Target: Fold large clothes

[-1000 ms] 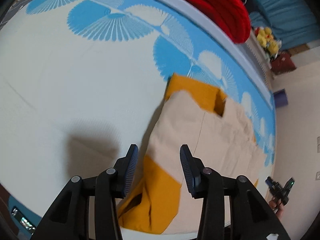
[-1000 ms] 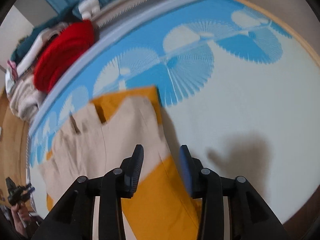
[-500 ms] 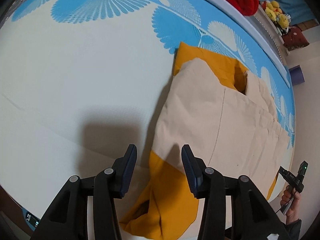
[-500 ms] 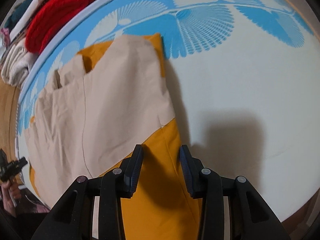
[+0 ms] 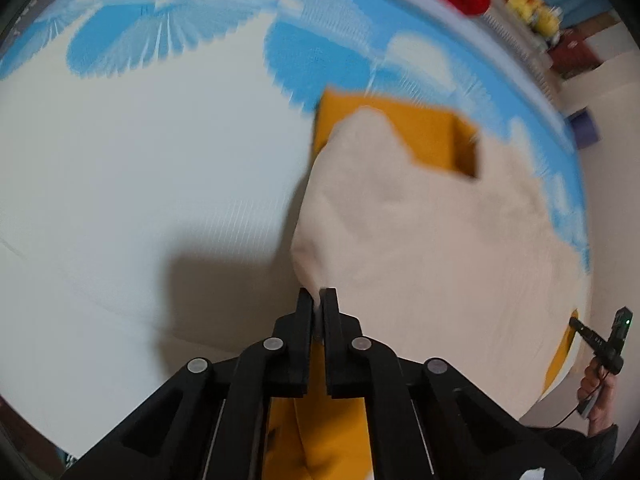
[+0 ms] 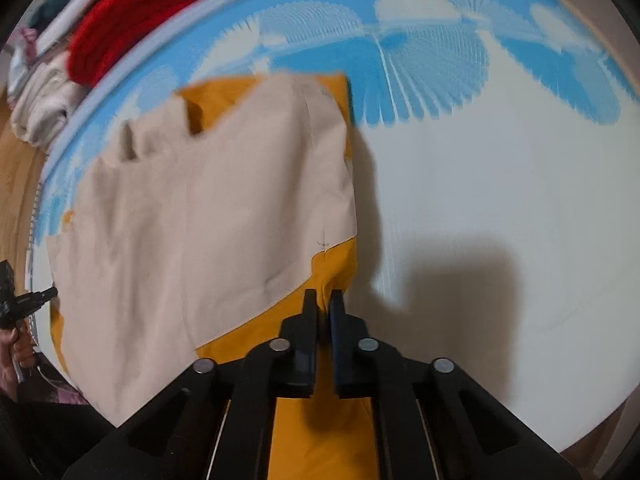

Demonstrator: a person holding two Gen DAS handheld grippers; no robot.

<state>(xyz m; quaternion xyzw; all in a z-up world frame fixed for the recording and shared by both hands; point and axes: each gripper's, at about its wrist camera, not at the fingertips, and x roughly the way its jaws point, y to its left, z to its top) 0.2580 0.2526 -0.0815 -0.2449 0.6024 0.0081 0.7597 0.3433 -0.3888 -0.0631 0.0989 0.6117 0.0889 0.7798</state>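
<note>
A large beige and mustard garment (image 5: 420,240) lies spread on a bed sheet (image 5: 140,200) printed with blue fans. In the left wrist view my left gripper (image 5: 318,293) is closing tight on the near beige edge, and the cloth is pinched between its pads. The same garment (image 6: 200,220) fills the left half of the right wrist view. There my right gripper (image 6: 325,294) is closing tight on a raised fold of the mustard corner, next to the beige panel's edge. Both grippers point steeply down at the bed.
Red cloth (image 6: 132,28) and pale folded laundry (image 6: 44,108) are piled beyond the far edge of the bed. A hand holding a black tool (image 5: 600,344) shows at the garment's far side. Yellow toys (image 5: 528,0) sit at the back right.
Both grippers were open above the garment's edge and have come down and shut on the cloth. The left now pinches the beige edge, the right the mustard corner.
</note>
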